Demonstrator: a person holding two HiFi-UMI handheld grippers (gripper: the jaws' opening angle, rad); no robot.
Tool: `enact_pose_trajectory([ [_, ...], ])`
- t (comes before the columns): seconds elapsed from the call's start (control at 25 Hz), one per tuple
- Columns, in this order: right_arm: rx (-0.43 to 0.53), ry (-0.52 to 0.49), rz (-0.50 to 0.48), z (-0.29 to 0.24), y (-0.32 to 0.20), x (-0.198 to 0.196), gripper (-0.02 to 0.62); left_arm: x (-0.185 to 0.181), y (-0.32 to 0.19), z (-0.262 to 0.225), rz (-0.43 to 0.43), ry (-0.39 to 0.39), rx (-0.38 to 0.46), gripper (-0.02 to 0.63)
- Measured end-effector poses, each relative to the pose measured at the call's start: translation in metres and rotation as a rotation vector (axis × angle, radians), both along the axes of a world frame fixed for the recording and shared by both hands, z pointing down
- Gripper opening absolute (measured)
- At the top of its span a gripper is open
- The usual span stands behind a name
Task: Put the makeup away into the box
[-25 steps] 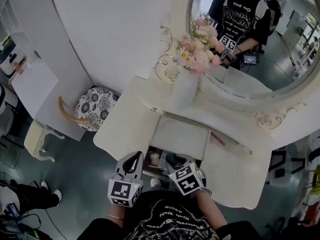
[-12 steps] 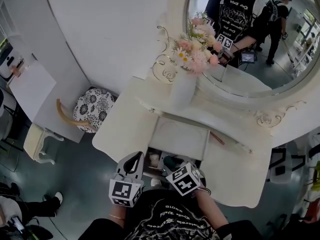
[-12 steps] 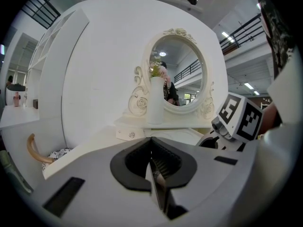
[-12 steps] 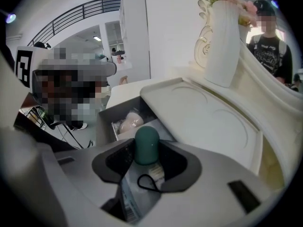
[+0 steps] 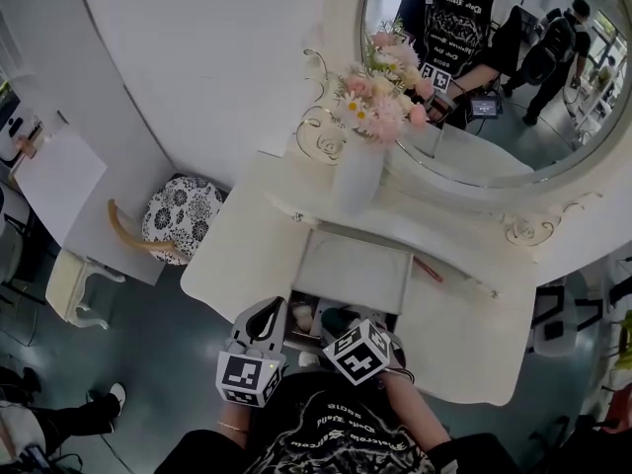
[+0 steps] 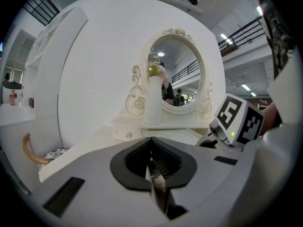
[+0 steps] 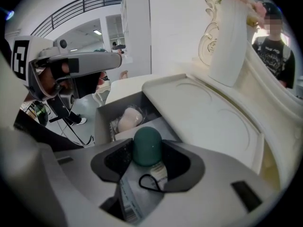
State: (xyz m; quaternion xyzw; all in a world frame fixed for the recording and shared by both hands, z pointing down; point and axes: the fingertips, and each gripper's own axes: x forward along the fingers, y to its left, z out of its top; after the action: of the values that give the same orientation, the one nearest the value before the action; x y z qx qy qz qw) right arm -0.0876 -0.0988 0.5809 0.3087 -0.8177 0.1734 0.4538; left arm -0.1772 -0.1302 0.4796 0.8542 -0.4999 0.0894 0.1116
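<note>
Our right claw (image 7: 149,144) hangs over the open box (image 7: 102,122) in the desk (image 7: 199,112), jaws just opening off a green-capped bottle (image 7: 147,143) that stands loose between them, near a pale puff (image 7: 127,119). Our left claw (image 6: 152,150) is closed and empty. This item looks stowed; a thin reddish stick (image 5: 427,269) farther right on the desk may remain.

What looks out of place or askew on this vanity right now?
A thin reddish stick lies loose and slanted on the vanity top, right of its recessed panel, not in the open drawer with the pale puff. Nothing looks spilled or broken.
</note>
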Motion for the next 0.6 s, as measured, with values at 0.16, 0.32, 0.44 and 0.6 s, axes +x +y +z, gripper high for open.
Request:
enact_pose_trajectory([
  [0.16, -0.008, -0.002, -0.003, 0.0011, 0.0006, -0.0023, 0.198, -0.0040, 0.0029, 0.0034, -0.003, 0.000, -0.006, 0.015],
  [0.32, -0.007, 0.002, 0.004, 0.0016, 0.0027, 0.0003, 0.204, -0.0054, 0.0079, 0.0064, -0.005, 0.003, -0.014, 0.015],
  [0.44, -0.019, -0.032, 0.006, -0.0015, 0.0027, -0.0035, 0.229, -0.0097, 0.0081, 0.0037, -0.005, -0.006, -0.007, 0.015],
  [0.6, -0.020, -0.088, 0.026, -0.0074, 0.0014, -0.0020, 0.232, -0.0090, 0.0091, 0.0024, 0.001, -0.008, -0.001, 0.015],
])
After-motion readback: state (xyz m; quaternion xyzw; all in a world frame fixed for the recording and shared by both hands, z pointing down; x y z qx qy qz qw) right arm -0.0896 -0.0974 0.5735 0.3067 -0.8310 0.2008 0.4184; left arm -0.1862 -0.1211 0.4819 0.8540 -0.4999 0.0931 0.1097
